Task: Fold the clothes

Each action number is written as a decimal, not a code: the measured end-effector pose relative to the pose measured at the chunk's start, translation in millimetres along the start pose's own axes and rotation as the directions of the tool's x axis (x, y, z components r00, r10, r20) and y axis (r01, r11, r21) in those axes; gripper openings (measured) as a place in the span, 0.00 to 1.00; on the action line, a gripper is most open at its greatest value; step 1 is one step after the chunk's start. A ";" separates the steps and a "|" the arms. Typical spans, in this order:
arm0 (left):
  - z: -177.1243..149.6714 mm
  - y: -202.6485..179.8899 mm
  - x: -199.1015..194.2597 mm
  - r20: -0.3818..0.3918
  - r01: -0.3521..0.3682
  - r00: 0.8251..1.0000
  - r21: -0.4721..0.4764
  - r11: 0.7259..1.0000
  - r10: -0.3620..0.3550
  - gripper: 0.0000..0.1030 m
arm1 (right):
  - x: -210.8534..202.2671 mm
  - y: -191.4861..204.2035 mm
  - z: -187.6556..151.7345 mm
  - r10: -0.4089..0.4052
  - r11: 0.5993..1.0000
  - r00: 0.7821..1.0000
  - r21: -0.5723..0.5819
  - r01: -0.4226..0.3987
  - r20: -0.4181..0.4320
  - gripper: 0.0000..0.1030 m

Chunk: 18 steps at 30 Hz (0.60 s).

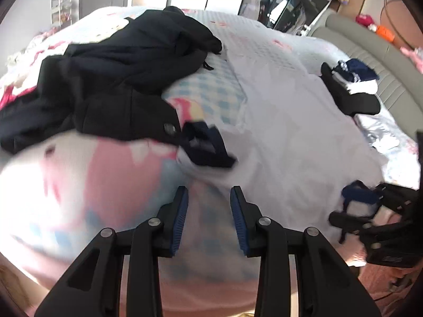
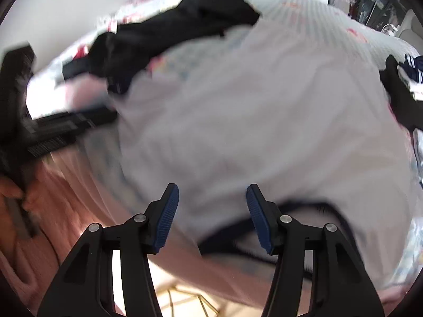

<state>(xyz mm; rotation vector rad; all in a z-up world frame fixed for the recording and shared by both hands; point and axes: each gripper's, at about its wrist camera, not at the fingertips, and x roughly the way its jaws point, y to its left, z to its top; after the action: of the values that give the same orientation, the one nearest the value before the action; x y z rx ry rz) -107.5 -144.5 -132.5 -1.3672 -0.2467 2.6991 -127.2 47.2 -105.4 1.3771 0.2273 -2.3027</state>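
I'm looking into a home bedroom: a bed with a pastel cartoon cover fills the view, padded headboard at two o'clock, open wardrobe at one.

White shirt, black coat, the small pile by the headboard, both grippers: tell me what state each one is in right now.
White shirt: spread flat on the bed, not yet folded.
Black coat: crumpled in a heap, unfolded.
Small pile: dark and white pieces stacked near the grey headboard; folded or not is unclear.
Left gripper: open, nothing between the jaws.
Right gripper: open wide over the shirt, gripping nothing.
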 end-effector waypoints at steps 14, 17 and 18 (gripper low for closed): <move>24.7 58.1 -10.0 0.104 -0.042 0.993 -0.155 0.987 0.059 0.36 | 54.5 40.5 110.8 -0.045 0.977 0.999 -0.209 0.044 0.001 0.54; 28.8 58.2 -4.5 0.093 -0.023 0.995 -0.166 0.986 0.039 0.36 | 70.6 48.5 124.8 -0.047 0.969 0.999 -0.245 0.044 -0.005 0.54; 28.9 60.1 -3.9 0.091 -0.009 0.996 -0.177 0.984 0.025 0.36 | 75.3 50.6 128.3 -0.052 0.968 0.999 -0.248 0.048 -0.007 0.54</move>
<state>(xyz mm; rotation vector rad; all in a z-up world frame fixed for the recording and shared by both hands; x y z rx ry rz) -129.8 -206.9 -124.1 -1.2921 -0.4955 2.8170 -236.6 -65.5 -103.7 1.2727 0.5404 -2.2167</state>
